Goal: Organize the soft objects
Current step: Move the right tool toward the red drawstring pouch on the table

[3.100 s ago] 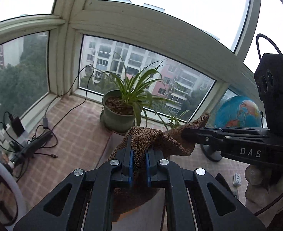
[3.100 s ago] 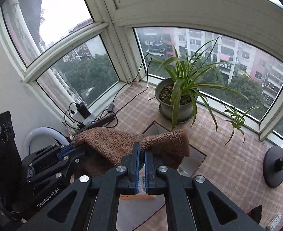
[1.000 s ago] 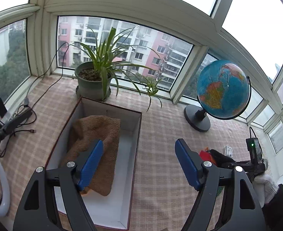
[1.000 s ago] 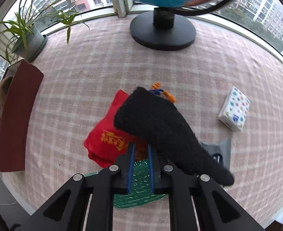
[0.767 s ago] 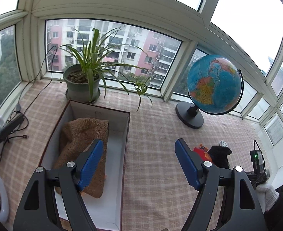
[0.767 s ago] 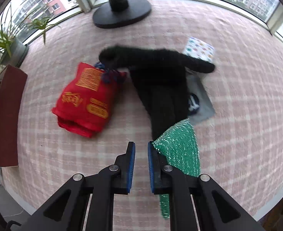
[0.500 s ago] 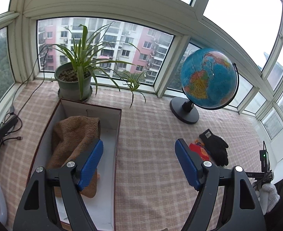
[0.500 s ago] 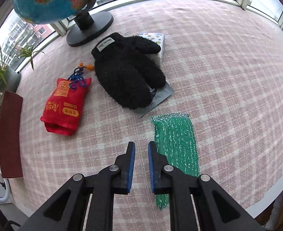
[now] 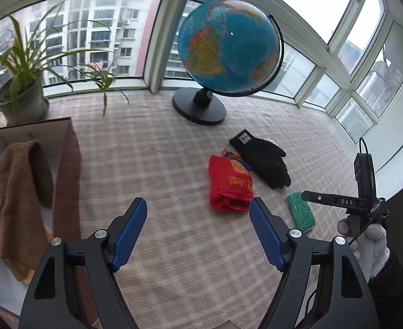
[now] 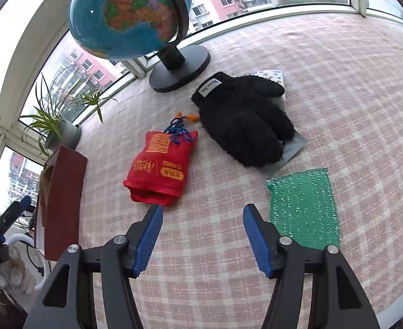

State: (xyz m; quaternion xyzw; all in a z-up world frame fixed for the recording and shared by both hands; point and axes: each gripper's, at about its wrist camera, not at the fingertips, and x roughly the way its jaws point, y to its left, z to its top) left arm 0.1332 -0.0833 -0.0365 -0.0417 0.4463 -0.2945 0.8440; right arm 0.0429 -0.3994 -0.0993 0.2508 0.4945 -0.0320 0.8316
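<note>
A brown towel (image 9: 17,192) lies in the red-sided box (image 9: 67,170) at the left. On the checked cloth lie a red pouch (image 10: 160,164), a black fuzzy glove (image 10: 242,120) and a green scrubbing pad (image 10: 303,205). They also show in the left wrist view: the pouch (image 9: 229,183), the glove (image 9: 264,159), the pad (image 9: 300,211). My left gripper (image 9: 198,230) is open and empty, short of the pouch. My right gripper (image 10: 201,235) is open and empty, between the pouch and the pad.
A globe (image 9: 229,46) on a black stand is behind the soft things. A potted plant (image 9: 20,93) stands by the window behind the box. A small patterned box (image 10: 270,75) and a grey card (image 10: 292,148) lie under the glove.
My right gripper has opened. The left view has swung right, from the box towards the pouch and glove. Earlier both grippers let go of the towel in the box.
</note>
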